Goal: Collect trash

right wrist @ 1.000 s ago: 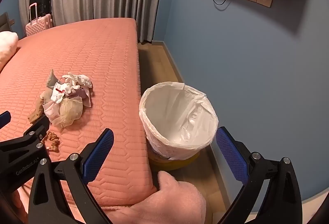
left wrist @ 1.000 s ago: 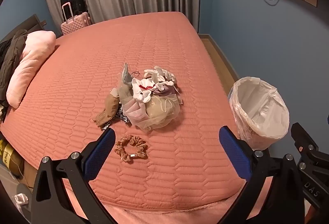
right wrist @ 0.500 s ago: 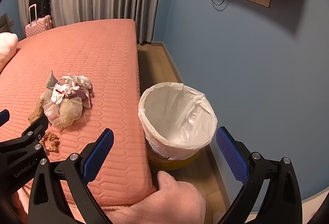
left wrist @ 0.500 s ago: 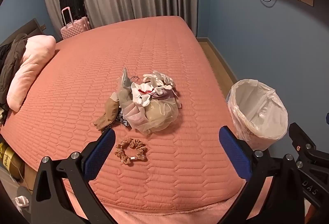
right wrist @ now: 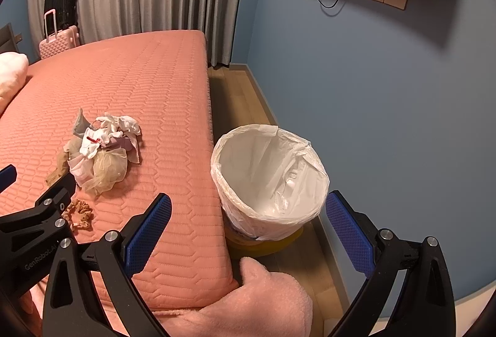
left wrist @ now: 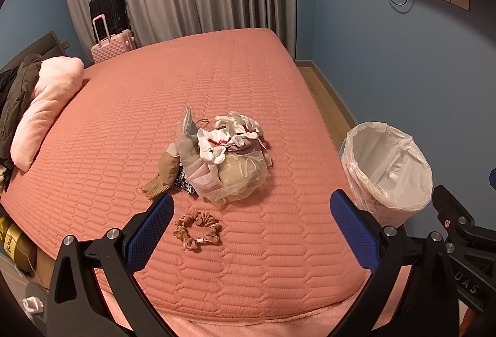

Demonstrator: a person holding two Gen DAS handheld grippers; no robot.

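A pile of crumpled trash (left wrist: 223,157) (right wrist: 102,151), white paper, sheer fabric and a brown sock, lies in the middle of the pink bed (left wrist: 186,83). A brown scrunchie (left wrist: 197,227) (right wrist: 79,214) sits just in front of it. A bin with a white liner (left wrist: 387,169) (right wrist: 269,182) stands on the floor beside the bed's right edge. My left gripper (left wrist: 251,231) hovers open above the bed's near edge, short of the scrunchie. My right gripper (right wrist: 248,231) hangs open over the bin's near side, holding nothing.
A pink pillow (left wrist: 43,107) and dark clothes (left wrist: 15,92) lie at the bed's left. Suitcases (left wrist: 111,36) stand by grey curtains. A pink fleece blanket (right wrist: 248,299) drapes at the bed's near corner. A narrow wood floor strip (right wrist: 245,101) runs between bed and blue wall.
Both grippers have drifted slightly back and up; the pile and bin sit a little lower and farther in view. Nothing was grasped.
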